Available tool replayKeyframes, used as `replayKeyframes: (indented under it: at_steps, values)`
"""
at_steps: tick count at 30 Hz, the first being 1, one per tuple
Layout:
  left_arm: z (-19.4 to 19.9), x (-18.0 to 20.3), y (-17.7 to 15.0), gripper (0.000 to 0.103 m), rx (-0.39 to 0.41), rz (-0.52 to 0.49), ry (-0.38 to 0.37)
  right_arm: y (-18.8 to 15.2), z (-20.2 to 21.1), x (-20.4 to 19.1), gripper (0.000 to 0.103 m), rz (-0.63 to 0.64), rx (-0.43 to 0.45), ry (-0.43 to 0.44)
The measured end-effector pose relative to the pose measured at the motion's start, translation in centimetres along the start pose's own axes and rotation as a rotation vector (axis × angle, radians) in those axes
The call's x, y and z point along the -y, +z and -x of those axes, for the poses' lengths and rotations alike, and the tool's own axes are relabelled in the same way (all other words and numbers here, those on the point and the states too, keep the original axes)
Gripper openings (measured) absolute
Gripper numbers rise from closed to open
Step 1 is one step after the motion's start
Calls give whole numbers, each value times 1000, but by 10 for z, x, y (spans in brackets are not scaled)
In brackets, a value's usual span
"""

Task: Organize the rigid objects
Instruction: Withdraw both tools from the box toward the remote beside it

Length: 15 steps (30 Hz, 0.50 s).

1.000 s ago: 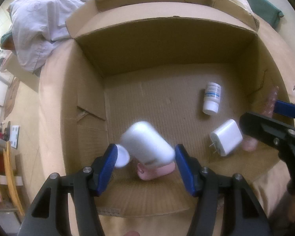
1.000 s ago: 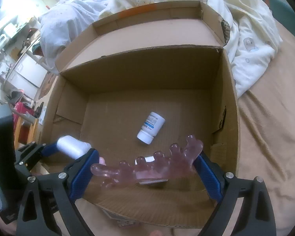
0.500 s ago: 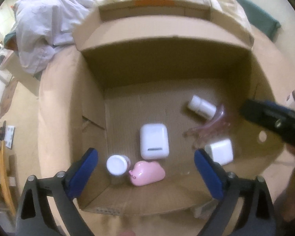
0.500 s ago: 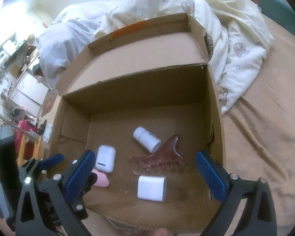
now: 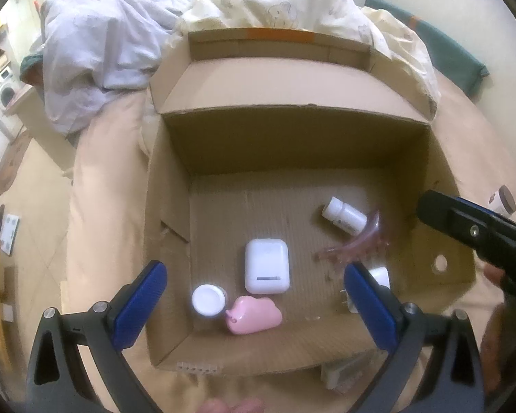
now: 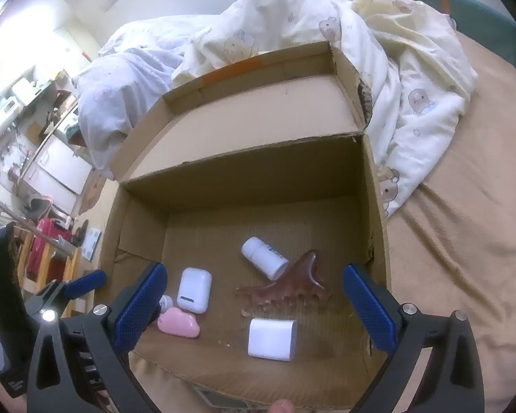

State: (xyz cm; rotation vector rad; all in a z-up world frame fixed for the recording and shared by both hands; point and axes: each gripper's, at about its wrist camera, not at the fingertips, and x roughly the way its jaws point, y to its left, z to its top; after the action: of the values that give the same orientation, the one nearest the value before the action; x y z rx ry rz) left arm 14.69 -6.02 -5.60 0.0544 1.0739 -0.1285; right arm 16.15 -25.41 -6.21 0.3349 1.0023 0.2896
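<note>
Both hand-held grippers, left (image 5: 254, 304) and right (image 6: 254, 304), spread wide, empty, above cardboard box (image 6: 375, 206) on bed (image 6: 464, 241); earbud case (image 5: 266, 265), comb (image 6: 285, 289), pill bottle (image 6: 264, 257) inside.

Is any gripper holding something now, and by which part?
Nothing is held. The left gripper and the right gripper have open jaws above the box.

Tan bed (image 6: 464, 241) under both grippers, open cardboard box (image 6: 378, 206) sitting on it straight ahead, bear-print blanket (image 6: 412, 79) bunched up beyond the box, small jar (image 5: 504, 201) off to the right
</note>
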Motion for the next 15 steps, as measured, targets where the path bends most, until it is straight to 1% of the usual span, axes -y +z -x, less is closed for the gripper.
replayKeyframes:
  at_steps: [5,9,11,13,15]
  values:
    - [5,-1,0,103,-5,20,-35,2,9,1,103,-10,37,-3]
    - [7,-5,-1,103,-27,70,-94,1,19,5,103,-38,68,0]
    - [9,-5,-1,103,-46,80,-101,0,23,7,103,-47,74,8]
    - [11,-3,-2,103,-74,73,-88,-1,29,8,103,-55,78,17]
    - [19,-3,-5,103,-60,73,-119,-4,35,9,103,-55,86,15]
